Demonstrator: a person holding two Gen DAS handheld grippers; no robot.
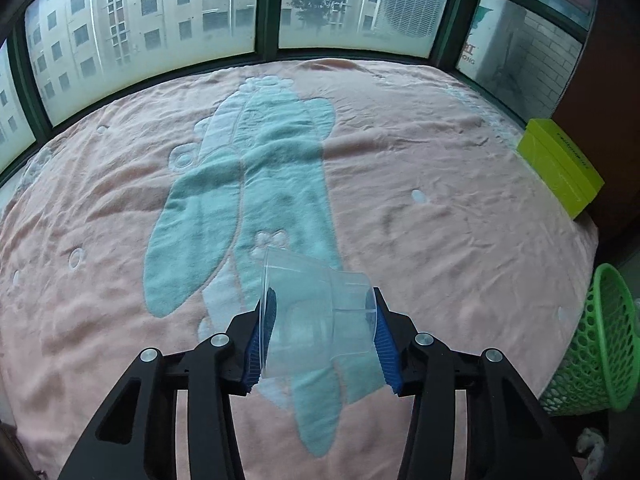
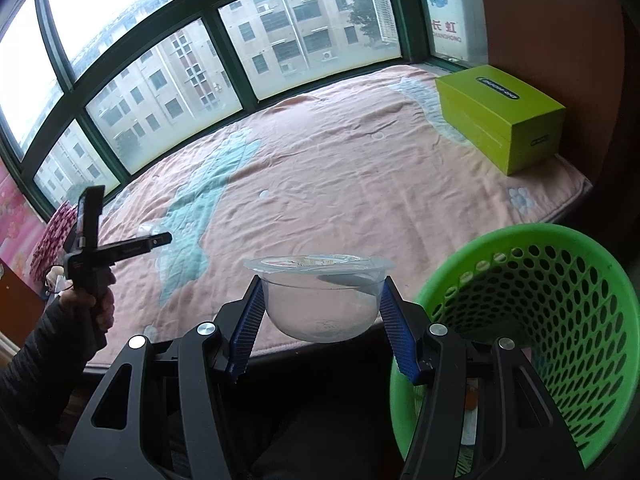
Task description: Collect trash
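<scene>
Clear plastic cup [image 1: 316,316] lies sideways, clamped between the left jaws.

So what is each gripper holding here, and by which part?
The left gripper has a clear plastic cup lying sideways, its pads at the rim and the base. The right gripper clamps a clear lidded bowl by its side walls.

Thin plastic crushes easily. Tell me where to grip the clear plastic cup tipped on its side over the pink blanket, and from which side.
Grip the clear plastic cup end to end, one pad on the rolled rim, the other on the flat base, coming from above. It lies sideways, so those probably stiffer ends face left and right; the left gripper clamps it that way.
</scene>
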